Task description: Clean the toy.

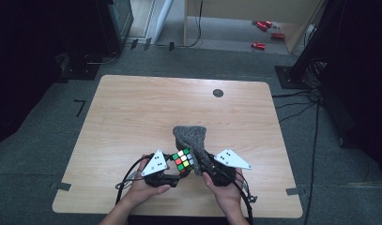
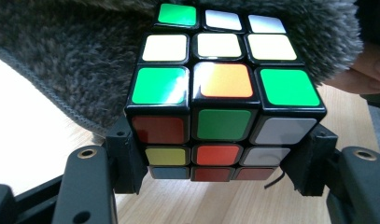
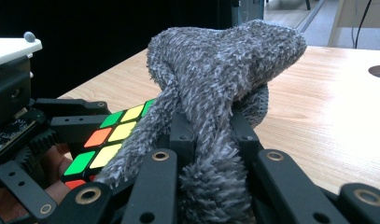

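Holding a scrambled multicoloured plastic puzzle cube [image 2: 222,98] in my left gripper [image 1: 172,169], jaws clamped on its two sides, just above the near edge of the pale wooden table [image 1: 132,117]. My right gripper [image 1: 203,161] has its jaws pinched on a fuzzy grey cloth [image 3: 215,88], which bunches up right beside the cube and touches its far side. Both hands sit close together there.

Low in the frame's centre: left gripper [image 1: 178,165] clamped, right gripper [image 1: 201,159] clamped, 2 hands side by side.
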